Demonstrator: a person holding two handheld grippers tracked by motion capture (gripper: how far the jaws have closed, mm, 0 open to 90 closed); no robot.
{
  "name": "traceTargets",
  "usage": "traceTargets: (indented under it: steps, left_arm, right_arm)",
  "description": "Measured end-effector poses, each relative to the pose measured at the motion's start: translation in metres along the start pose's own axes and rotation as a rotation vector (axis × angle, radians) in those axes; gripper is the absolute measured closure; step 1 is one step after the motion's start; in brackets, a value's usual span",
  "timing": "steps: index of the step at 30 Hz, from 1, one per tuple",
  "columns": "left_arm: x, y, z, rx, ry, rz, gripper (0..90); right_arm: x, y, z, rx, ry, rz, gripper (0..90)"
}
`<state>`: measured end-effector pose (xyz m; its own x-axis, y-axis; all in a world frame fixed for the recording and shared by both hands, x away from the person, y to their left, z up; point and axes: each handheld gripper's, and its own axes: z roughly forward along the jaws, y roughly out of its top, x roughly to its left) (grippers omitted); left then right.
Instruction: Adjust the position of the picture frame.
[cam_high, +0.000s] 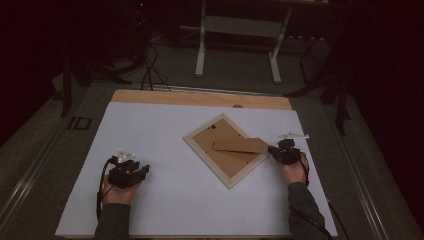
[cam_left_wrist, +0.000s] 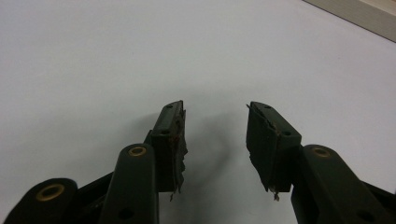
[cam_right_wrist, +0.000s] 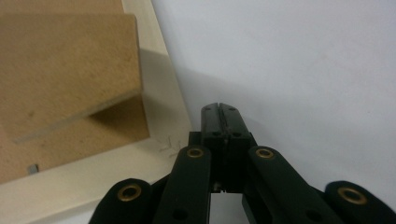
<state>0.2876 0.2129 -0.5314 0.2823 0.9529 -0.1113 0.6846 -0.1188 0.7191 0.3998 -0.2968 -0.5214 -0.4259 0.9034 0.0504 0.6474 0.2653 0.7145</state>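
A pale wooden picture frame (cam_high: 226, 150) lies face down and turned like a diamond on the white table cover (cam_high: 165, 130). Its brown backing board carries a fold-out stand flap (cam_high: 241, 145) that sticks up and points right. My right gripper (cam_high: 272, 149) sits just off the frame's right corner, jaws pressed together with nothing between them (cam_right_wrist: 219, 108); the frame edge (cam_right_wrist: 161, 100) and the raised flap (cam_right_wrist: 65, 60) lie to its left. My left gripper (cam_high: 145, 168) rests at the front left, well away from the frame, jaws apart over bare cover (cam_left_wrist: 215, 107).
A strip of wooden tabletop (cam_high: 200, 98) shows beyond the cover's far edge. A white table stand (cam_high: 239, 30) and cables stand on the dark floor behind. The frame's corner (cam_left_wrist: 359, 14) peeks in at the upper right of the left gripper view.
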Motion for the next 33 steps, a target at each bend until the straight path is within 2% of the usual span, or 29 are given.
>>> traceTargets:
  steps: [4, 7, 12, 17, 20, 21, 23, 32, 33]
  left_arm:
    - [-0.001, 0.0, 0.001, 0.003, -0.008, 0.005, 57.5]
    - [-0.001, 0.0, 0.001, 0.005, -0.015, 0.003, 57.6]
    - [-0.001, 0.0, 0.0, 0.003, -0.017, 0.002, 58.2]
    - [-0.002, 0.0, 0.0, 0.0, -0.023, 0.006, 59.3]
    - [-0.003, 0.001, -0.001, -0.01, -0.023, 0.015, 60.8]
    - [-0.005, 0.001, -0.003, -0.033, -0.031, 0.021, 61.5]
    - [-0.006, 0.001, -0.004, -0.044, -0.032, 0.021, 62.3]
    - [-0.008, 0.001, -0.005, -0.049, -0.039, 0.014, 67.5]
    - [-0.01, 0.0, -0.005, -0.05, -0.041, 0.023, 69.3]
  right_arm:
    - [0.0, -0.003, 0.002, 0.027, 0.003, -0.01, 90.0]
    - [0.003, -0.006, 0.003, 0.028, 0.008, -0.013, 90.0]
    - [0.009, -0.009, 0.0, 0.038, 0.014, -0.053, 90.0]
    - [0.013, -0.012, -0.002, 0.039, 0.025, -0.066, 90.0]
    - [0.015, -0.014, -0.004, 0.039, 0.032, -0.072, 90.0]
    - [0.016, -0.015, -0.005, 0.038, 0.036, -0.075, 90.0]
    - [0.017, -0.016, -0.006, 0.04, 0.047, -0.072, 90.0]
    - [0.026, -0.02, -0.01, 0.047, 0.075, -0.089, 90.0]
    - [0.028, -0.022, -0.011, 0.046, 0.082, -0.096, 90.0]
